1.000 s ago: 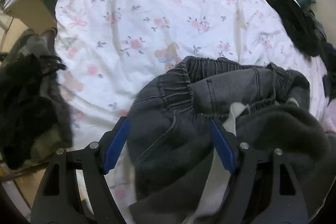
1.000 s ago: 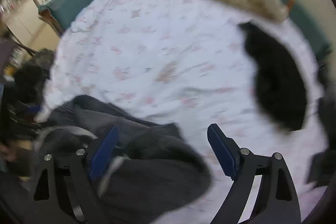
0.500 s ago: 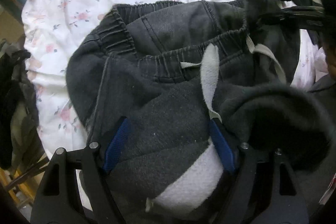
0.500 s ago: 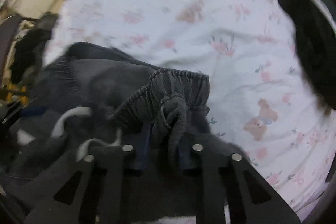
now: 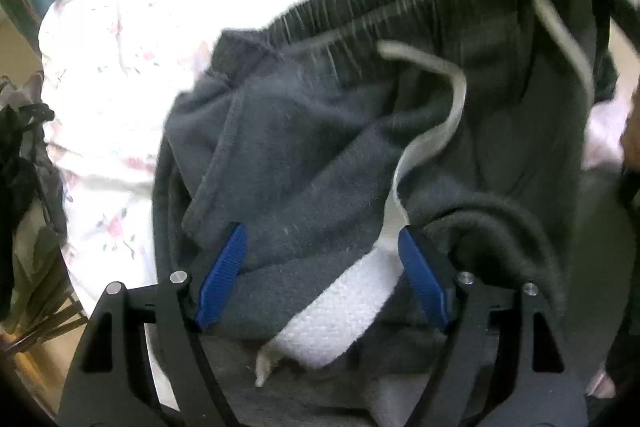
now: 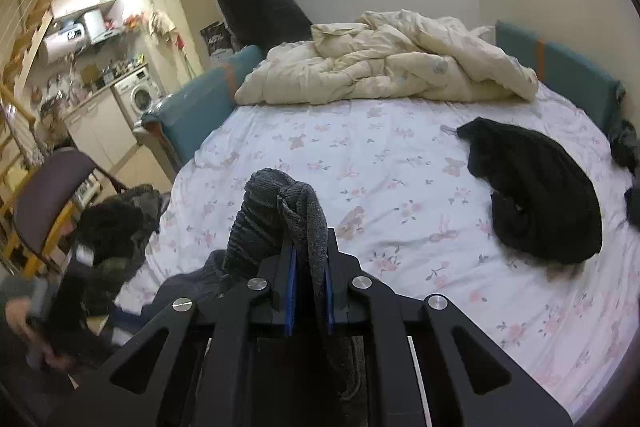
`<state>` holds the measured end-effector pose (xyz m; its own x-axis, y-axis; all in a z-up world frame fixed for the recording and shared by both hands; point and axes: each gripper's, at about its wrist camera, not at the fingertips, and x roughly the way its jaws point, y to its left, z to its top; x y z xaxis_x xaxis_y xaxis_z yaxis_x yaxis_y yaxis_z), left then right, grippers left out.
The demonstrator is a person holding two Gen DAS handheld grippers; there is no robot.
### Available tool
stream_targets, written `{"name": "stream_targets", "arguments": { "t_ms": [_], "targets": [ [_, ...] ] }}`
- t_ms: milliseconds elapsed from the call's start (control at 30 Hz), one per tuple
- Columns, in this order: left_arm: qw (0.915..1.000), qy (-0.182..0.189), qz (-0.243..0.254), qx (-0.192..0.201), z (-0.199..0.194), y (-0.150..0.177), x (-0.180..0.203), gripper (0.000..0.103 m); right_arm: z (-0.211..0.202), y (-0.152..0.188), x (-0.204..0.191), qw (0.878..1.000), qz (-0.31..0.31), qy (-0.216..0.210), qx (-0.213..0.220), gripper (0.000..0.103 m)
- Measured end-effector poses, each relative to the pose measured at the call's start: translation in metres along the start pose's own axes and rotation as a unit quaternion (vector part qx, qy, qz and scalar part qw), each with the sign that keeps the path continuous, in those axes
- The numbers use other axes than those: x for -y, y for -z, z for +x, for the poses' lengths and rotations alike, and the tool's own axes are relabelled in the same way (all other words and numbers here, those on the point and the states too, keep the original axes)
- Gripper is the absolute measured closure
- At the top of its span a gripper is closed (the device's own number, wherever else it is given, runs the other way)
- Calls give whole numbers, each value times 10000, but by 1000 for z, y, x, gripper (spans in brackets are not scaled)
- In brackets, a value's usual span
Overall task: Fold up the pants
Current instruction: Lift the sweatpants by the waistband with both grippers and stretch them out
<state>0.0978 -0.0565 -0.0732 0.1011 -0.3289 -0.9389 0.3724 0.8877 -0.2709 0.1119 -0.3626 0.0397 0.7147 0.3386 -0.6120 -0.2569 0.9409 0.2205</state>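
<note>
Dark grey fleece-lined pants with a ribbed waistband and a white drawstring hang stretched across the left wrist view, blurred at the top right. My left gripper stands wide, and the grey cloth and a white inner patch lie between its blue pads without being pinched. My right gripper is shut on a bunched corner of the pants' waistband, held up above the bed. The rest of the pants hangs below it, out of sight.
The bed has a floral sheet, with a crumpled cream duvet at its far end and a black garment on the right. A chair and a dark clothes heap stand left of the bed. A person's hand shows at the lower left.
My right gripper closed on the waistband and lifted it, its view tilting up to the room. The left gripper moved in over the pants, which now stretch up to the right.
</note>
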Motion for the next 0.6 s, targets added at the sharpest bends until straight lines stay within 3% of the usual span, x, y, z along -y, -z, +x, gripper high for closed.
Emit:
{"name": "stream_targets", "arguments": {
  "t_ms": [67, 167, 267, 300, 367, 400, 433, 500, 600],
  "targets": [
    [9997, -74, -99, 225, -14, -14, -14, 26, -1, 1, -4, 10000, -10, -17, -3, 92],
    [9955, -735, 152, 573, -20, -45, -36, 15, 2, 0, -5, 10000, 43, -36, 14, 92],
    [9932, -1037, 291, 445, 6, -80, -62, 14, 4, -2, -5, 10000, 22, -6, -8, 92],
    [9940, -993, 261, 375, 16, -87, -68, 14, 5, -3, -6, 10000, 8, 11, -16, 92],
    [9979, -538, 279, 242, 41, -99, -76, 21, 7, -3, -6, 10000, 9, 44, -35, 92],
    [9982, -299, 384, 343, 46, -101, -75, 41, 8, -2, -5, 10000, 15, 49, -42, 92],
    [9980, -174, 488, 350, 50, -102, -72, 51, 9, -2, -4, 9999, 26, 72, -67, 92],
    [9976, -102, 654, 202, 64, -107, -69, 51, 14, -1, 3, 9997, 120, 130, -178, 92],
    [9984, -38, 523, 212, 73, -110, -71, 51, 19, -1, 8, 9993, 244, 95, -284, 92]
  ]
}}
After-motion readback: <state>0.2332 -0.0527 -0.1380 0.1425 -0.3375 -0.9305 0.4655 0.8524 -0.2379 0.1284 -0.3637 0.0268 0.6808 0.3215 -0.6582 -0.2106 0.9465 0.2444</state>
